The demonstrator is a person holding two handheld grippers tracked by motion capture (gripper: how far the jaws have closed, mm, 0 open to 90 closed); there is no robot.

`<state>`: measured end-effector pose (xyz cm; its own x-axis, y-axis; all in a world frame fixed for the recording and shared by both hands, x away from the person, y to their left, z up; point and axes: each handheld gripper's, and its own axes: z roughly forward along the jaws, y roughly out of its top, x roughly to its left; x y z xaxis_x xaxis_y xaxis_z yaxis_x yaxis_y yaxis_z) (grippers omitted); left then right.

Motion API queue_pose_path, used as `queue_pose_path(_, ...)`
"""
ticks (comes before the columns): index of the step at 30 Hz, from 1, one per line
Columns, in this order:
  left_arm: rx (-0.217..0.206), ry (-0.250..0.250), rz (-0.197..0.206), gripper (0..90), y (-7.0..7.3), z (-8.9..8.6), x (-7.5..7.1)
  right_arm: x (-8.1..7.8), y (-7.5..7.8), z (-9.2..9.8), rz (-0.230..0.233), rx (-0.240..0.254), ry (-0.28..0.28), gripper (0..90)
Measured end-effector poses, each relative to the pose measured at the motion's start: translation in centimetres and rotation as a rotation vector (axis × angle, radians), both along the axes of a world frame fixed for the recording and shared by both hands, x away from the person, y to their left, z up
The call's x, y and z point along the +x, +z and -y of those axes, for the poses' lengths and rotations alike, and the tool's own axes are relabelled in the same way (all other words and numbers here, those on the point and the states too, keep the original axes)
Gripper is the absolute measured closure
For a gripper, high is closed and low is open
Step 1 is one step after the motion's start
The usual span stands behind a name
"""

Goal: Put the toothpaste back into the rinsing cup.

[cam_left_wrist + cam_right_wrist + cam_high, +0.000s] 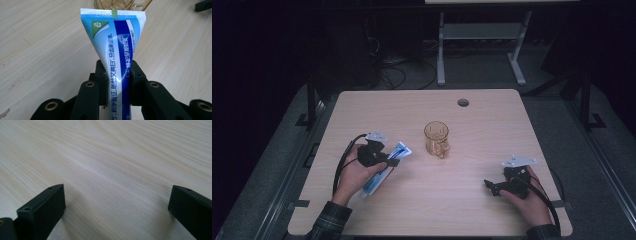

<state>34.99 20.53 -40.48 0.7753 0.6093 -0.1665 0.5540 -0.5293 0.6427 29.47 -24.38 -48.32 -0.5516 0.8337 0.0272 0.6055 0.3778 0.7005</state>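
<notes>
I had the toothpaste tube [117, 47] pinched in my left claw [117, 82], the two black jaws pressed against its narrow middle so that the flat crimped end stuck out ahead of them, blue and white with its printed lettering facing up. From the high view the tube [384, 167] lay slanted across my left hand [357, 172], its crimped end aimed toward the amber glass mug [436, 139] near the middle of the wooden table [422, 210], but not yet at it; tube and mug were near each other and apart. Whether the tube's lower end was clear of the tabletop I could not tell.

So the pickup looked done to me: the grip was firm and centred. What seemed left was carrying the tube over to the mug, whose rim [117, 3] showed just beyond the crimp in the left gripper view, and standing or dropping it inside, then letting go.

My right claw [493, 187] sat idle at the right side of the table, well apart from both things, its jaws spread wide with nothing but bare wood [105, 170] between them.
</notes>
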Motion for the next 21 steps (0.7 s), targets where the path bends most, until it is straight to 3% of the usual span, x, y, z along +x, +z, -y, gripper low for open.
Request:
queue_pose_path(12,-0.107,-0.015,0.05,73.6,1.2,-1.8,-0.2,0.0,0.0,0.0,0.0,0.0,0.0,0.5)
queue_pose_path(14,-0.163,-0.026,0.078,73.4,1.4,-2.2,-0.3,0.0,0.0,0.0,0.0,0.0,0.0,0.5)
queue_pose_path(15,-0.163,-0.026,0.078,73.4,1.4,-2.2,-0.3,0.0,0.0,0.0,0.0,0.0,0.0,0.5)
queue_pose_path(16,-0.206,-0.039,0.107,73.3,1.5,-2.4,-0.4,0.0,0.0,0.0,0.0,0.0,0.0,0.5)
queue_pose_path(21,-0.266,-0.055,0.153,73.2,1.7,-2.6,-0.5,0.1,0.0,-0.1,0.0,0.002,0.002,0.5)
